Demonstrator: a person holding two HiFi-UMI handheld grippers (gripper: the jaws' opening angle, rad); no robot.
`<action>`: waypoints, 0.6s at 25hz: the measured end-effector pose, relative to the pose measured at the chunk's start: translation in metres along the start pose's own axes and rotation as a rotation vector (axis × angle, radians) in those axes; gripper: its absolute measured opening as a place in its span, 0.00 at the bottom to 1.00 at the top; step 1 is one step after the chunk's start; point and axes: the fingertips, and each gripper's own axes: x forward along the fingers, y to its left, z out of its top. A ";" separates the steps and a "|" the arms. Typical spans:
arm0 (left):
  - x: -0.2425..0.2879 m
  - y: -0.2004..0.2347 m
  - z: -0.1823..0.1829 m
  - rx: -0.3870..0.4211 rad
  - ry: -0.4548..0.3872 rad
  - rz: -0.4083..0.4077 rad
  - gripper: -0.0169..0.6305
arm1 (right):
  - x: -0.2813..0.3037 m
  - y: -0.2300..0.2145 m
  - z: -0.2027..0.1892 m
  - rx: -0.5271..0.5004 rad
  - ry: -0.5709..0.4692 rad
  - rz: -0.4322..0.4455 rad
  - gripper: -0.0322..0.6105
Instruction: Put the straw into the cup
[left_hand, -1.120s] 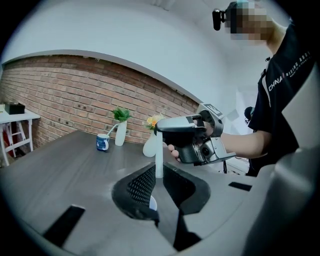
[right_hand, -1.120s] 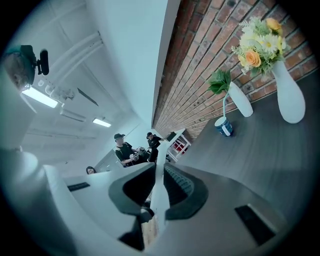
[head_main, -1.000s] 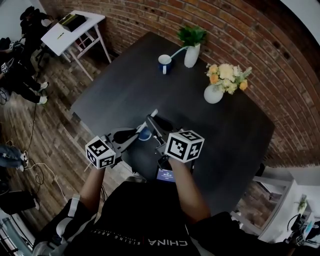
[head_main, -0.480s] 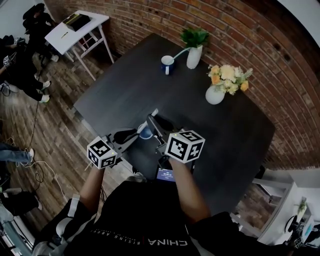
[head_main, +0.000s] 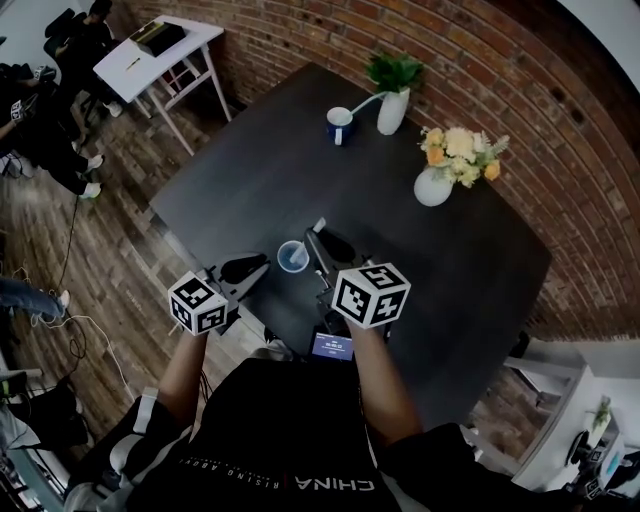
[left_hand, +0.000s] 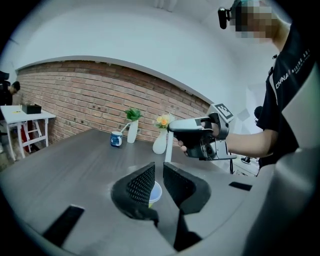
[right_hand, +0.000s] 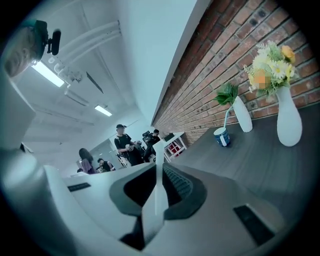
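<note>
Thin white straw (left_hand: 168, 147) pinched upright in the right gripper (right_hand: 159, 170), near the pale blue plastic cup (head_main: 293, 257).
The left gripper (left_hand: 158, 172) has its jaws slightly spread and empty, with the cup just beyond them on the dark surface (head_main: 420, 260).

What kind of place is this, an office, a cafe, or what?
Probably an office or studio workspace: a brick wall, a dark table with a vase of flowers, and people beside a white side table.

Dark table (head_main: 260, 180) bears cup (head_main: 293, 257); mug (head_main: 339, 122); plant vase (head_main: 391, 110); flower vase (head_main: 433, 187).
</note>
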 end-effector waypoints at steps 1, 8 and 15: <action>-0.001 0.001 0.000 -0.010 -0.006 0.002 0.11 | 0.000 -0.001 -0.003 -0.008 0.006 -0.004 0.12; -0.001 0.003 -0.003 -0.059 -0.035 0.004 0.10 | 0.000 -0.011 -0.022 -0.040 0.041 -0.027 0.12; 0.000 0.002 -0.006 -0.067 -0.044 -0.006 0.03 | 0.007 -0.020 -0.038 -0.055 0.063 -0.039 0.12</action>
